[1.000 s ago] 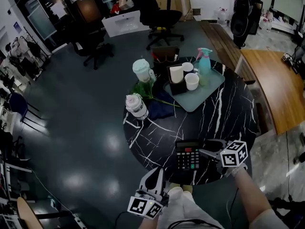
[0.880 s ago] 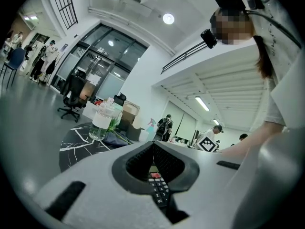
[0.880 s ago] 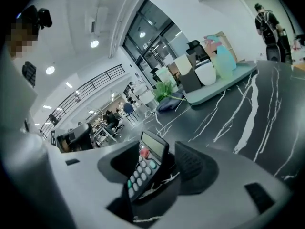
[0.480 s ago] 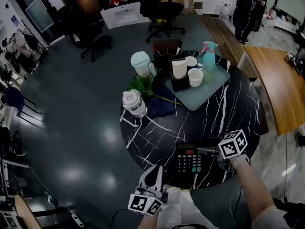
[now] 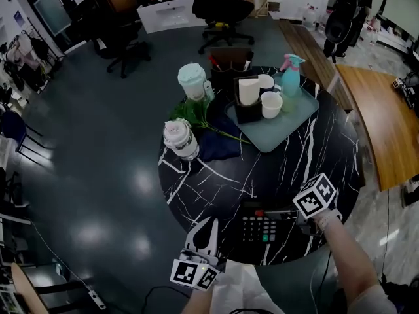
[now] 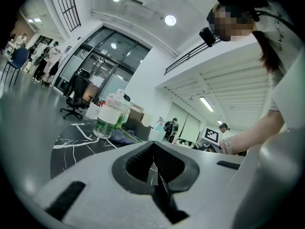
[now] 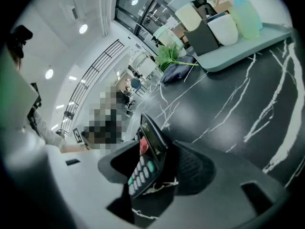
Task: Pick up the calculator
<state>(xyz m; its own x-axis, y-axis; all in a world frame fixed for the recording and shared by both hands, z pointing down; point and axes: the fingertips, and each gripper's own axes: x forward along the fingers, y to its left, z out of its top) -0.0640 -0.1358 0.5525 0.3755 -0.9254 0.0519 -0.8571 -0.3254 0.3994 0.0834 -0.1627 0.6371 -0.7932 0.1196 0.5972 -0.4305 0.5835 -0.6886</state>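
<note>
The black calculator (image 5: pixel 262 226) with a red and a green key lies at the near edge of the round black marble table (image 5: pixel 314 169). My right gripper (image 5: pixel 288 214) reaches in from the right and is shut on the calculator's right side. In the right gripper view the calculator (image 7: pixel 148 152) stands tilted between the jaws, keys facing left, its lower edge hidden in my right gripper (image 7: pixel 152 162). My left gripper (image 5: pixel 208 227) hangs just off the table's near edge, left of the calculator, shut and holding nothing. The left gripper view shows my left gripper (image 6: pixel 153 149) with its jaws closed together.
A teal tray (image 5: pixel 288 133) with cups and a spray bottle (image 5: pixel 290 76) sits at the table's far side. A clear bottle (image 5: pixel 179 140), a green plant, a dark blue cloth (image 5: pixel 219 146) and a mint jar (image 5: pixel 192 82) stand far left. A wooden bench (image 5: pixel 386 123) lies to the right.
My right gripper has closed in on the calculator's right side and now grips it. The left gripper has stayed shut below the table's edge.
</note>
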